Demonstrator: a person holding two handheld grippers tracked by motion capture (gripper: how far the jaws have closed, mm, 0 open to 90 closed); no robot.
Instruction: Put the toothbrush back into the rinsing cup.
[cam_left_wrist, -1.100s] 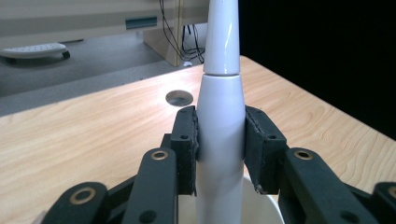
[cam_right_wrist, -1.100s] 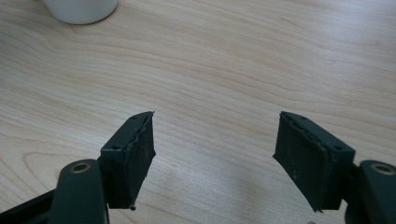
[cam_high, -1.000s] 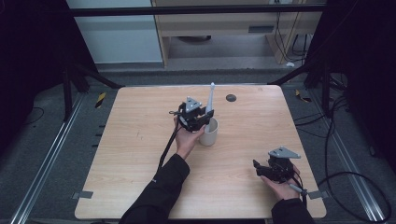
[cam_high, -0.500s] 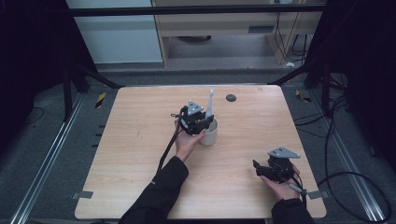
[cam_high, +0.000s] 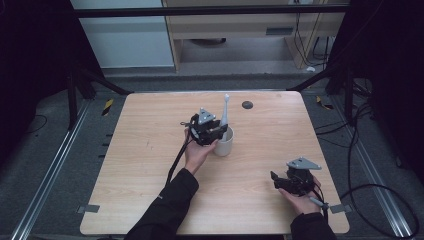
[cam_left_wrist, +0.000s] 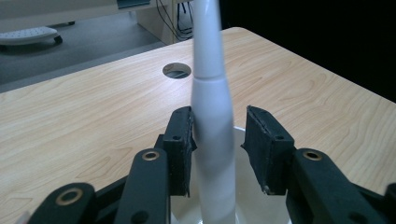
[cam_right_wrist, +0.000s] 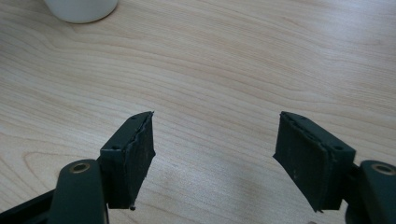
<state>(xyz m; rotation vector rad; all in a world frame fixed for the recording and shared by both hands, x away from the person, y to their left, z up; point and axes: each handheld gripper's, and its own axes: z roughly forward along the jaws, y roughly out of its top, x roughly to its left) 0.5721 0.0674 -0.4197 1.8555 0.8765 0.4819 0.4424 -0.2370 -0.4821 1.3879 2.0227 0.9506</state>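
- We see a white toothbrush (cam_left_wrist: 212, 121) standing nearly upright in a white cup (cam_high: 223, 144), near the centre of the surface (cam_high: 145, 150).
- The left tool (cam_high: 214, 131) sits at the cup's 9 o'clock in the high view; its jaws are spread around the handle, one pad touching it, a gap at the other.
- A round hole (cam_high: 247, 105) lies at the cup's 1 o'clock, well apart.
- The right tool (cam_high: 286, 181) rests low at the cup's 4 o'clock, jaws spread wide over bare wood, holding nothing.
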